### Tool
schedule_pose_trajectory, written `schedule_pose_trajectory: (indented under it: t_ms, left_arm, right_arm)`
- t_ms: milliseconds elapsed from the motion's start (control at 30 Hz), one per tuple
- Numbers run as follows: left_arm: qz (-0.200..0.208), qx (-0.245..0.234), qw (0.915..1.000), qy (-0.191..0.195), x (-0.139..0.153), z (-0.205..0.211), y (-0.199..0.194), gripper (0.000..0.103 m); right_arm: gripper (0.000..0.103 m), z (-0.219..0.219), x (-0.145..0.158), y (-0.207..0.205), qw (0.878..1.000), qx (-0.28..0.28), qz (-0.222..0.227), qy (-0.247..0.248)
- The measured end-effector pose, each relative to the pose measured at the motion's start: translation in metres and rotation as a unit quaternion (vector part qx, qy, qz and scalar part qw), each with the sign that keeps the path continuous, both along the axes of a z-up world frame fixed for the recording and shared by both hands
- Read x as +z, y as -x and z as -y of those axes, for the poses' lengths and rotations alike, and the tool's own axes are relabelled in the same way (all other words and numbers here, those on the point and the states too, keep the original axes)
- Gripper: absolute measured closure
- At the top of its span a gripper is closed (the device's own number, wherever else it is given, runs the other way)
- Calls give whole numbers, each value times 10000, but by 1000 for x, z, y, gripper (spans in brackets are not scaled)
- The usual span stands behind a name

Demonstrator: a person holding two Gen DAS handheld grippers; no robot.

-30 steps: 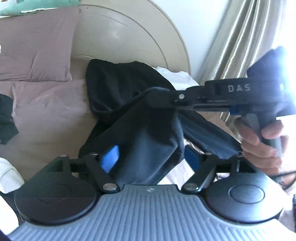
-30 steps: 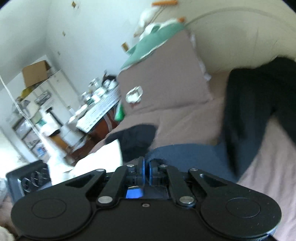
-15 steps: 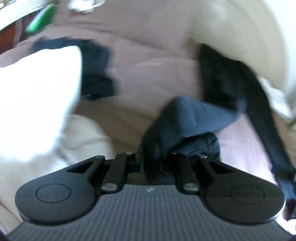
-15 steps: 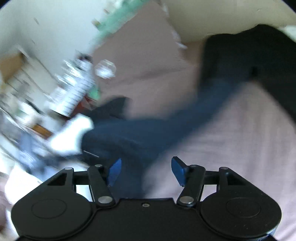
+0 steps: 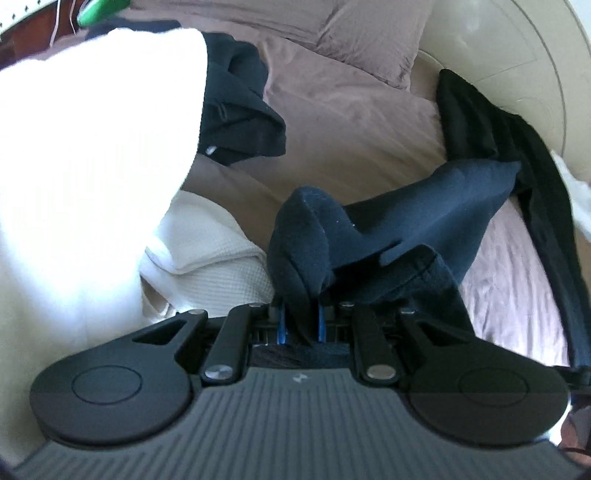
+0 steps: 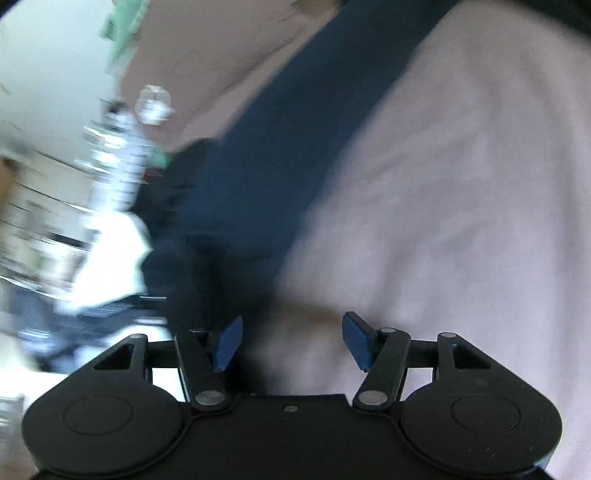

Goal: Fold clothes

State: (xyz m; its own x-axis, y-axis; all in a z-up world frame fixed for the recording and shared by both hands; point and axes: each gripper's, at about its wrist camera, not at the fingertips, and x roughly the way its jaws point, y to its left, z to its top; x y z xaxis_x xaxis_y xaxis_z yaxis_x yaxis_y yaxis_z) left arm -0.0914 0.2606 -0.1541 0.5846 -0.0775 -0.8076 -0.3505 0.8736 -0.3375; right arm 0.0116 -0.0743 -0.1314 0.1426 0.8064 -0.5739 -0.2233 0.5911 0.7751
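A navy garment (image 5: 417,229) lies crumpled across the mauve bed sheet (image 5: 351,122). My left gripper (image 5: 300,325) is shut on a bunched fold of it, and the cloth rises as a hump just past the blue pads. In the blurred right wrist view the same navy garment (image 6: 295,129) runs as a long band from upper right to lower left. My right gripper (image 6: 291,341) is open just above the sheet (image 6: 461,184). Only bare sheet shows between its blue pads, and the navy cloth lies just left of them.
A black garment (image 5: 236,110) lies at the back left, and another black garment (image 5: 517,158) hangs along the cream headboard (image 5: 498,48). White folded cloth (image 5: 210,251) and a large bright white mass (image 5: 92,166) fill the left side. A mauve pillow (image 5: 373,33) sits behind.
My left gripper has shut on the navy garment and swung left and down. My right gripper has let go of that garment, opened, and dropped toward the sheet.
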Motion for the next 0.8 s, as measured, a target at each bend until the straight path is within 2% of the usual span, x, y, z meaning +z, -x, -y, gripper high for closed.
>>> schedule_pose_trajectory:
  t_ms: [33,133,200,233,267,300,333,400,467,500,567,600,667,700,733,767,800]
  left_arm:
    - [12,8,9999,117,-1,-3,-3,89]
    - [3,-64,9997,257,0,-5,-3,89]
    - [16,-154,9993,328,0,-2,-2,89]
    - [23,-199,9991,363,0,0,-2,89]
    - [35,-242,9989,390,1,1,-1,89]
    - [53,-283,9988,403,2,2,0,90]
    - [67,-317,9987,392,3,3,1,90]
    - [98,-401,9986,329,9,8,3,90]
    - [245,-669,9954,643,18,15,7,90]
    - [324,-855,9918,898,22,20,10,90]
    - [456,-1372,9768,1577,30,36,16,90]
    - [501,-1627,9648,2003,33,46,17,89]
    - [583,-2031,9338,2888,33,69,20,88]
    - [508,-2218,9202,3185,31,85,19,85]
    - [323,-2420,9127,3276,28,102,18,82]
    - [119,-2615,9114,3174,25,117,17,76]
    - [-115,-2797,9191,2774,24,131,16,67]
  right_arm:
    - [37,-7,0,1,9995,113,-99,-287]
    - [32,-37,-5,13,9971,748,128,-98]
    - [36,-59,-18,25,9878,1106,626,896]
    - [39,-65,-22,34,9816,1193,958,1146]
    - [55,-67,-18,42,9779,1218,1234,1171]
    - [94,-68,-13,49,9745,1246,1456,1167]
    - [98,-65,-5,53,9745,1237,1531,1077]
    - [98,-51,22,65,9742,893,1855,920]
    - [98,-29,55,75,9739,581,2071,725]
    - [98,-15,77,82,9736,476,2162,562]
    - [97,13,121,96,9716,266,2339,235]
    - [97,28,143,104,9691,176,2458,93]
    - [97,59,183,129,9573,136,2888,51]
    - [97,72,197,141,9525,156,3041,43]
    - [97,82,199,149,9535,260,3004,-21]
    - [97,93,201,157,9543,364,2966,-86]
    - [97,103,199,163,9572,440,2858,-129]
